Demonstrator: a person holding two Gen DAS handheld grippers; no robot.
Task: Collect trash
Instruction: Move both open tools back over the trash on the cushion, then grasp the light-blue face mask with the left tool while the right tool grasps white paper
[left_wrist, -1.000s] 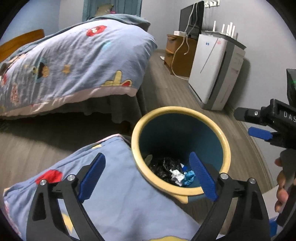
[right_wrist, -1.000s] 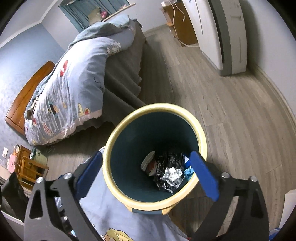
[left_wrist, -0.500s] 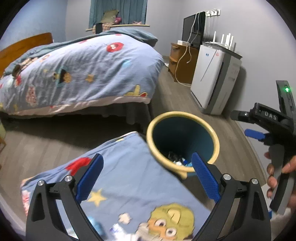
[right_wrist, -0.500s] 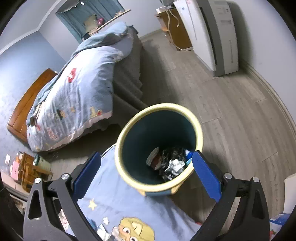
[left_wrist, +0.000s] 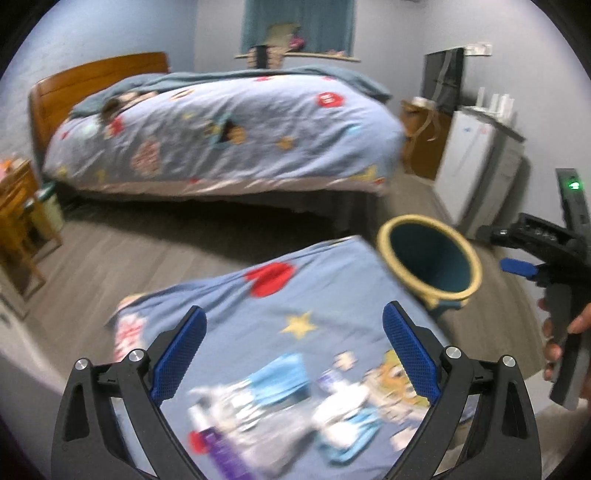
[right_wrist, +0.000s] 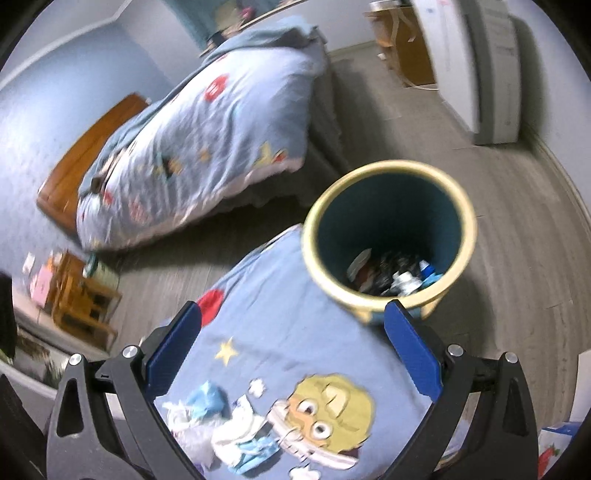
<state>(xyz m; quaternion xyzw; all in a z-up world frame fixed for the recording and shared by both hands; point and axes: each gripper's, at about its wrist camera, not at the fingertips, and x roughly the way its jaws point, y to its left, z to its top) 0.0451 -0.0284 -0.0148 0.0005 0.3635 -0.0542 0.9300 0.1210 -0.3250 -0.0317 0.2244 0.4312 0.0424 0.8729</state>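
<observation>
Both claws spread, left gripper (left_wrist: 293, 354) and right gripper (right_wrist: 291, 343) empty (steady now): pinch the crumpled wrappers (right_wrist: 225, 424) singly, then the bin (right_wrist: 388, 236).

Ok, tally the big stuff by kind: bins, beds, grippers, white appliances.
Bins: 1
Beds: 1
Grippers: 2, left and right, jaws open
White appliances: 1
Total: 5
Trash on the near blue cloth is too blurred to count.

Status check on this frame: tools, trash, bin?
Left tool open, empty. Right tool open, empty. Loose wrappers on blue cover; bin part-filled. Nothing blocking.
</observation>
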